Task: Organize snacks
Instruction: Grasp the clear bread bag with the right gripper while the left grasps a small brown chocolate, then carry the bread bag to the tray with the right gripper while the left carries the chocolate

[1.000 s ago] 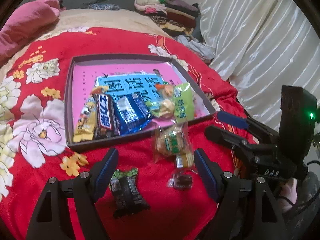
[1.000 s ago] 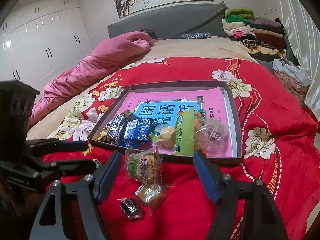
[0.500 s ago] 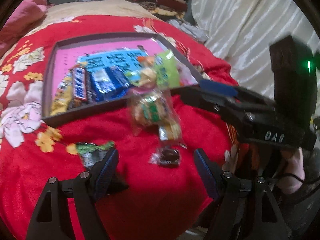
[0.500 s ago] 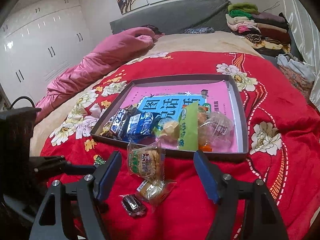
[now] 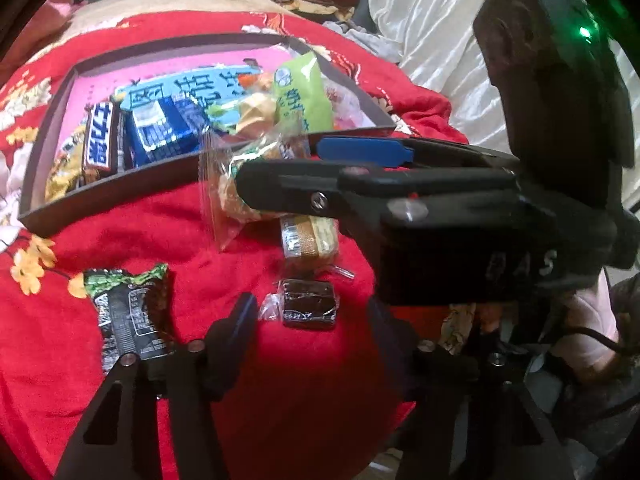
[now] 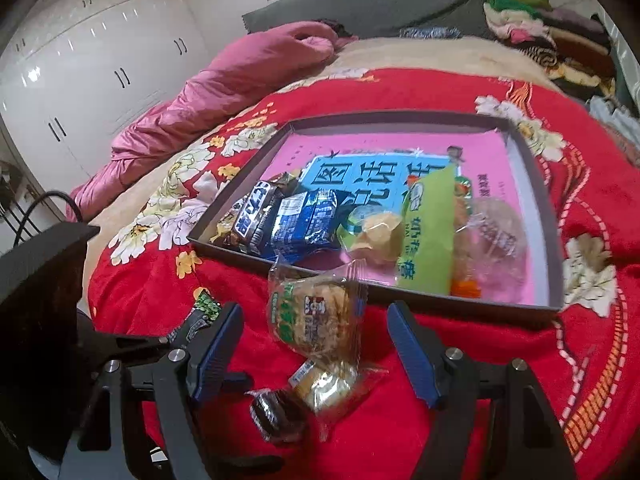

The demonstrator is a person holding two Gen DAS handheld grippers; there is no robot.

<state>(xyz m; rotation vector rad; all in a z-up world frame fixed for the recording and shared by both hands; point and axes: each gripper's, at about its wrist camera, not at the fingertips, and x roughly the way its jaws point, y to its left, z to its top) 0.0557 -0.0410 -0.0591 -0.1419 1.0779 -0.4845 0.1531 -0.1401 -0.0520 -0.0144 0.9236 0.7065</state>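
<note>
Now the left gripper (image 5: 308, 312), jaws closing, brackets the dark candy (image 5: 308, 304) at 6 o'clock of the tray (image 5: 120, 196); right gripper (image 6: 316, 344) released. Next: pinch, lift.

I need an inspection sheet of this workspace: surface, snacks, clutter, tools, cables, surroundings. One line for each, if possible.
Surface: red flowered blanket on a bed.
Job's things: tray holding several snacks; outside it lie a cracker bag, a small yellow pack, a dark candy and a black-green wrapper.
Clutter: folded clothes, pink quilt.
Tools: left tool closing around the dark candy, not yet touching; right tool open around the cracker bag.
Cables: black cable near a hand.
Surroundings: white wardrobe, curtain.
</note>
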